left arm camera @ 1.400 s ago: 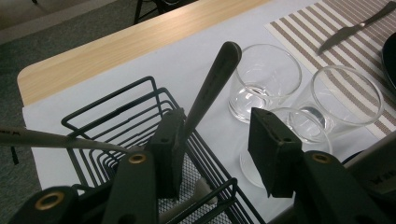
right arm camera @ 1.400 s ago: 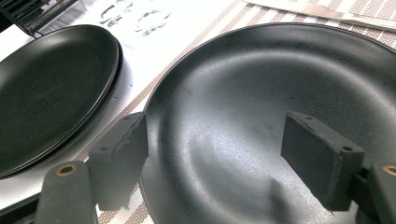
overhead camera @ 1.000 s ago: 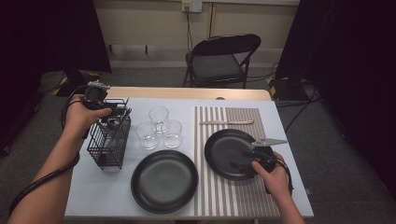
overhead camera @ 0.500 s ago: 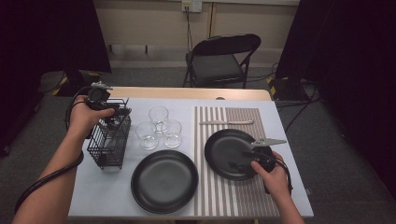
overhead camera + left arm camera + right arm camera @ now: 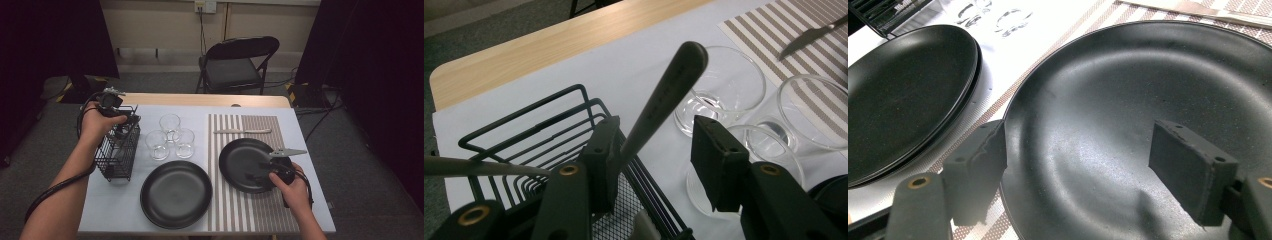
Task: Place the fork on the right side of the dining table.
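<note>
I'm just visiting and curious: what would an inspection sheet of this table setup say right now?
Surface: table under a pale cloth, with a striped mat on its right half.
Job's things: wire basket at the left, holding a utensil handle; black plate on the mat.
Clutter: second black plate, three glasses, a knife.
Grippers: left gripper at the basket, open, handle leaning on one jaw; right gripper open over the plate on the mat.
Cables: one trails from the left gripper along the forearm.
Surroundings: folding chair behind the table, dark curtains, wall outlet.
</note>
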